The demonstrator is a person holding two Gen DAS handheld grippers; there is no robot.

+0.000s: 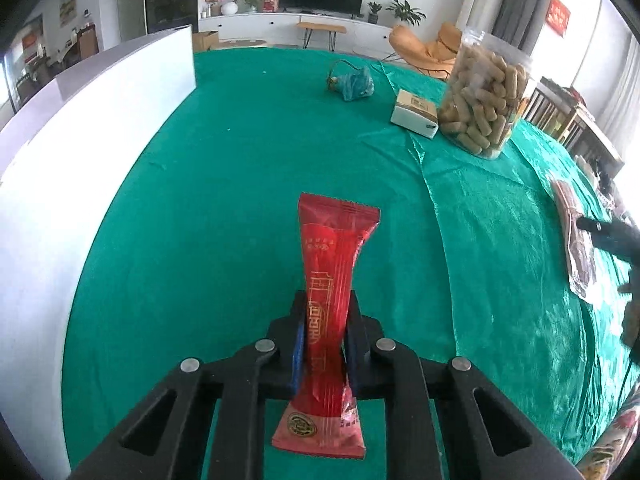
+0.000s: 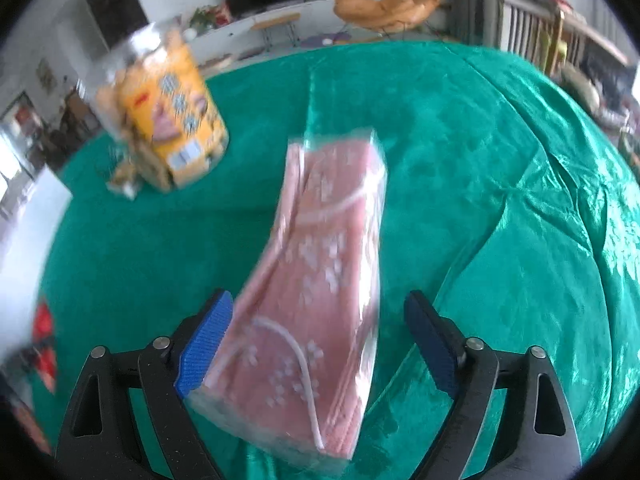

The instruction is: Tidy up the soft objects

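My left gripper is shut on a long red snack packet, pinched at its middle and held above the green tablecloth. My right gripper is open, its blue pads wide apart on either side of a clear packet of pink masks that lies on the cloth; the left pad touches it. The same pink packet shows at the right edge of the left wrist view, with the black right gripper over it.
A white box wall runs along the left. A clear jar of snacks, a small carton and a crumpled blue bag stand on the far cloth. The cloth is wrinkled at the right.
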